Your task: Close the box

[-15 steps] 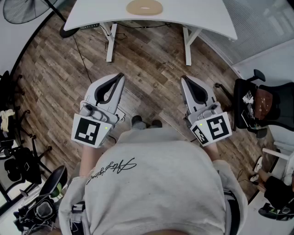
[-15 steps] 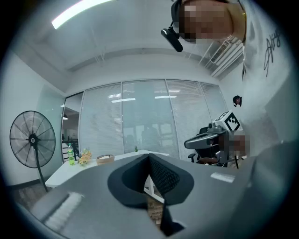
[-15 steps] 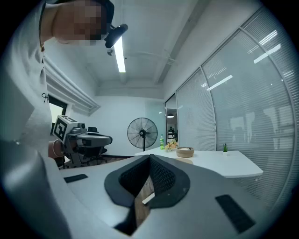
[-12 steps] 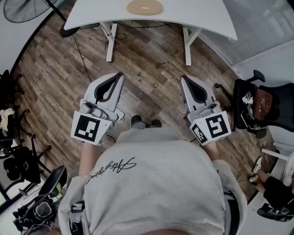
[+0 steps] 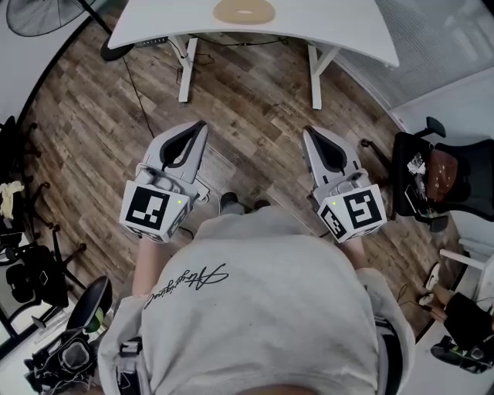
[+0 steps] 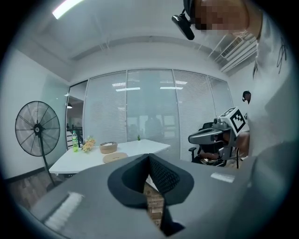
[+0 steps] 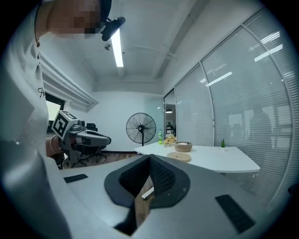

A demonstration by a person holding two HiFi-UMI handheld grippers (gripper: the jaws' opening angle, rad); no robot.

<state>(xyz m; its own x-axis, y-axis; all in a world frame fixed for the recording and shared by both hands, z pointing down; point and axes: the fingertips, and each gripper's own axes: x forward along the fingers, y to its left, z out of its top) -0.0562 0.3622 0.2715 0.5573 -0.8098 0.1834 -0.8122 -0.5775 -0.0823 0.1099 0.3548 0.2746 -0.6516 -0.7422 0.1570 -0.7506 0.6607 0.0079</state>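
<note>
A flat round tan piece (image 5: 242,11) lies on the white table (image 5: 332,27) far ahead of me. In the gripper views a round tan basket-like box (image 6: 108,147) (image 7: 183,146) stands just behind that flat piece (image 6: 115,157) (image 7: 179,156). My left gripper (image 5: 202,125) (image 6: 149,156) and right gripper (image 5: 306,131) (image 7: 150,158) hang side by side over the wood floor, well short of the table. Both are shut with nothing between their jaws. Each gripper view also catches the other gripper, the right gripper (image 6: 219,133) and the left gripper (image 7: 79,135).
A standing fan (image 6: 37,135) (image 7: 141,129) is left of the table. A green bottle (image 6: 74,141) and flowers (image 6: 88,144) sit at the table's far left. A black office chair (image 5: 428,173) stands at right, and dark gear (image 5: 35,278) lies along the left wall.
Both grippers have tipped slightly, so the table sits higher in their views and the flat round piece now shows. The left marker cube has rolled a little. Jaws stay shut.
</note>
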